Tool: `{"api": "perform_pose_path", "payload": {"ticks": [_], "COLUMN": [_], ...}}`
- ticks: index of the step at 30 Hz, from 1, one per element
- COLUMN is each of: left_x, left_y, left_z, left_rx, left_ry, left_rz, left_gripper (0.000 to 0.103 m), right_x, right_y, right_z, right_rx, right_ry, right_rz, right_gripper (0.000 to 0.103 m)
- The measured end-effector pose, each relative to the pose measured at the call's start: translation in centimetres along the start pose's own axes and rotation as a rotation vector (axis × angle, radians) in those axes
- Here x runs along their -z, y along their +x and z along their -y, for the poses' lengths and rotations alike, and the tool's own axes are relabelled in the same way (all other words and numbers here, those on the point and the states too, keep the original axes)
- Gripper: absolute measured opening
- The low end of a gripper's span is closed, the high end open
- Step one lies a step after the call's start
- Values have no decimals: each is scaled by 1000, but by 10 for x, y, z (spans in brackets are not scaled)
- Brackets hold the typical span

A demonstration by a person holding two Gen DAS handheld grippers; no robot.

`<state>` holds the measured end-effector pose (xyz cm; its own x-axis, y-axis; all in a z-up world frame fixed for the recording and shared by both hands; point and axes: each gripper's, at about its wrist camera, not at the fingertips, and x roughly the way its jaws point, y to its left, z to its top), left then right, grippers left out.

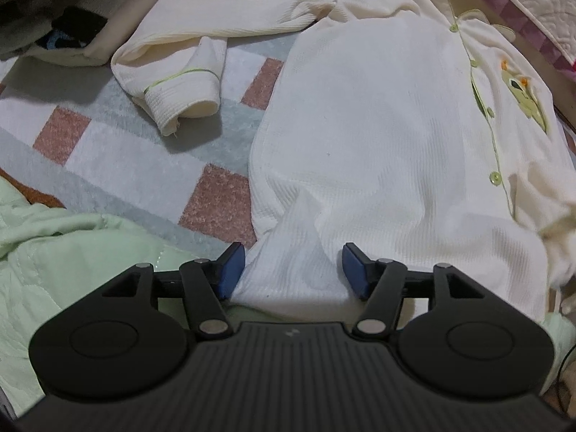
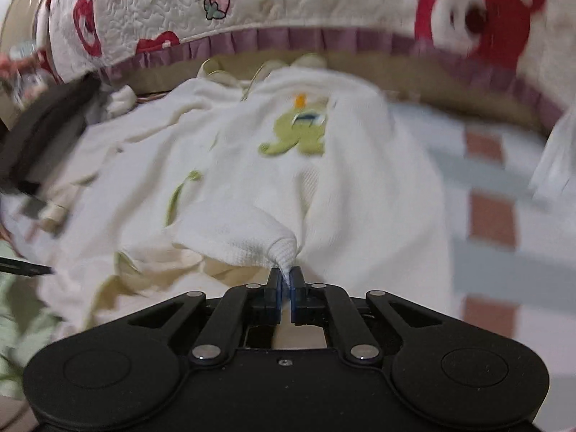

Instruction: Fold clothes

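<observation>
The cream pajama top (image 1: 378,151) is spread front-up on a checked sheet (image 1: 118,151) of pink, grey and white squares, with its hem toward both cameras. A pinch of its ribbed fabric is held between the closed blue pads of the right gripper (image 2: 287,280), and the cloth is drawn into a small cone (image 2: 284,248) just ahead of the fingertips. The left gripper (image 1: 293,270) is seen with its jaws spread wide, one pad on each side of a raised fold at the hem; whether the pads touch the cloth cannot be told, since the fold hides their inner faces. Further out, a green frog patch (image 2: 298,136) is shown on the chest, beside a placket with pale green buttons (image 1: 495,178). One sleeve (image 1: 180,82) with a green-piped cuff is folded back on the sheet, well apart from the left gripper. A light green quilt (image 1: 54,252) lies beside that gripper, and a quilted cover (image 2: 252,3) with red mushroom prints and a mauve frill runs along the far edge.
</observation>
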<state>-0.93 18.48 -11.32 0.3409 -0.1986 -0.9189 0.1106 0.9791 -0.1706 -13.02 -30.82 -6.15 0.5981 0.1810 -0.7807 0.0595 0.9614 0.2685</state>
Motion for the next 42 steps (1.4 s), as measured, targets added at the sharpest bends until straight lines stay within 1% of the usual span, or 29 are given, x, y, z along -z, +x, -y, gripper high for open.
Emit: {"api": "perform_pose_path", "payload": {"ticks": [2,4,6,8,9,10,11,12,13,15,16,17,18,19,20,21,22,23,24,25,26,27,28,31,35,36,38,40,42], "left_x": [0,1,0,0,0,0,0,0,0,-1,-1,-2,-2,-2,-2,-2,-1,-1,-1,0,0,0,-4,-15,-37,-42,-48,-53,-52], "left_y": [2,4,3,1,0,-1,-2,-2,-3,-5,-3,-2,2,6,10,12,14,16,20,22,25,26,18,-7,-56,-69,-90,-108,-122], "left_z": [-1,-1,1,3,3,4,5,9,13,16,16,16,16,15,15,14,15,15,15,17,19,23,23,25,30,32,37,41,41], "left_rx": [0,-3,-3,9,15,21,27,-13,-44,-30,-11,7,18,29,41,51,71,91,115,111,107,70,61,36,-4,-9,-16,-26,-22], "left_ry": [-19,-23,-10,-13,-14,-15,-17,11,45,55,42,30,18,6,-13,-27,-31,-35,-38,-35,-32,0,20,78,165,192,245,299,321], "left_rz": [-3,-13,-22,-13,-8,-4,1,0,3,9,6,2,-13,-28,-29,-27,-26,-24,-26,-18,-11,-5,9,51,134,150,163,168,156], "left_gripper": [63,63,63,59,49,34,27,18,17,17,19,23,38,49,52,59,70,76,87,87,82,48,6,2,2,2,2,2,2], "right_x": [4,10,16,21,22,23,23,24,25,27,28,29,30,31,32,32,33,34,34,33,30,28,26,17,0,-2,-4,-4,-1], "right_y": [13,26,32,38,40,41,42,43,45,47,48,49,51,53,55,58,60,63,64,64,60,56,51,14,-47,-58,-78,-96,-113], "right_z": [13,15,10,3,0,-3,-5,-7,-9,-17,-21,-24,-28,-29,-29,-30,-30,-31,-28,-26,-25,-25,-24,-42,-57,-62,-72,-76,-79], "right_rx": [-71,-112,-130,-129,-117,-99,-81,-56,-31,-35,-38,-41,-44,-41,-36,-32,-28,-23,-4,0,-10,-22,-33,32,15,33,86,95,91], "right_ry": [63,117,109,89,74,54,34,6,-23,-87,-119,-151,-183,-193,-200,-207,-215,-222,-214,-203,-195,-188,-180,-254,-250,-280,-357,-396,-420], "right_rz": [-30,-46,-58,-63,-62,-61,-61,-58,-54,-46,-42,-38,-35,-39,-43,-48,-53,-58,-59,-57,-44,-29,-15,117,286,317,355,373,378], "right_gripper": [9,12,12,12,15,21,28,44,49,49,49,49,49,49,49,49,49,49,48,41,24,6,5,5,5,5,5,5,5]}}
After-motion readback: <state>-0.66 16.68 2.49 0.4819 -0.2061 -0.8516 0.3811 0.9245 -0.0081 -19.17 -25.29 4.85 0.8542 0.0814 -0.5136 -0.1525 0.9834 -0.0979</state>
